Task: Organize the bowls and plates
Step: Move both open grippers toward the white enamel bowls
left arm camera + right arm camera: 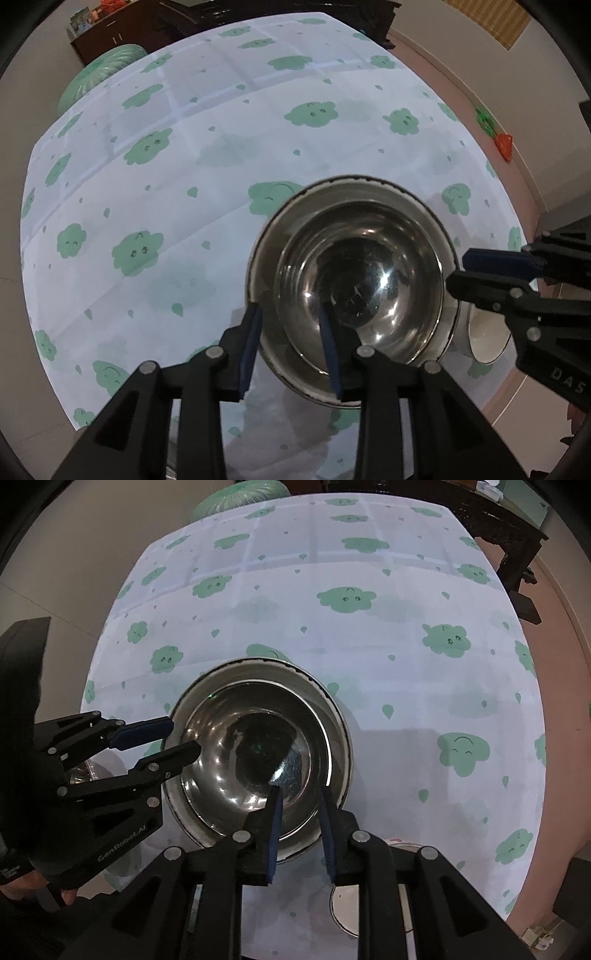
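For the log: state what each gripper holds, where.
Left gripper and right gripper straddle the bowl at its rim, opposite sides; whether either grips cannot be told.

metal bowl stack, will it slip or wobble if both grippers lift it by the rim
The metal bowls look polished and shiny, so the rim will probably be slick against the fingers. One bowl sits loosely inside the other, so the inner one may shift or rattle. They look thin-walled and rigid, likely light and unlikely to bend.
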Demonstrator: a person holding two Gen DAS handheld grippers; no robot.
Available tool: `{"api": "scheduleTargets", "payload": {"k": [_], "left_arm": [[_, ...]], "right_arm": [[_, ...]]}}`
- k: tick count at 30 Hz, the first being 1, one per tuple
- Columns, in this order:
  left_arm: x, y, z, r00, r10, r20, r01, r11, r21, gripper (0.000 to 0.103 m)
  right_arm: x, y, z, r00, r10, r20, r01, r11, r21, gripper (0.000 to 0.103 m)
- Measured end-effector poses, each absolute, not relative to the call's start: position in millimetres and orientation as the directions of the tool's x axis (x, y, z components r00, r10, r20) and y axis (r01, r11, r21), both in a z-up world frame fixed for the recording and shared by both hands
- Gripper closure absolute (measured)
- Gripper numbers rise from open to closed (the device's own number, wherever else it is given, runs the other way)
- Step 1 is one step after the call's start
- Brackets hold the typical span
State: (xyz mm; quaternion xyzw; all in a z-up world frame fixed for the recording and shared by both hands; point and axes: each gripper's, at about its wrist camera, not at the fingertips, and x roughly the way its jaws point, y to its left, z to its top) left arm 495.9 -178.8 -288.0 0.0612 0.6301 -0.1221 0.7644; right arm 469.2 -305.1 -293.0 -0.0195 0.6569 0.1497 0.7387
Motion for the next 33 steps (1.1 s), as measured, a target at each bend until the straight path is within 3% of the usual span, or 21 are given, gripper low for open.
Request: {"api": "scheduleTargets", "payload": {"k": [3,17,33], "left_arm": [[494,-178,-284,0.194,-0.097,-0.976,0.257,0.965,-0.045,0.061],[476,-204,-267,0.225,-0.120,-0.967,0.308,0.950,-0.046,0.060],[442,-270,-262,0.181,-0.197,-0.964,0.475,0.875,-0.089,0.060]], "right_arm": [[466,-308,-288,0.110,0.201,-0.973,-0.242,0.955,0.170,0.081],[438,-337,-282,0.165,0.203,-0.965,-0.177,0.969,0.174,0.081],[396,-395,-289,0.185,0.178,-0.966,-0.055,0.984,0.170,0.081]]}}
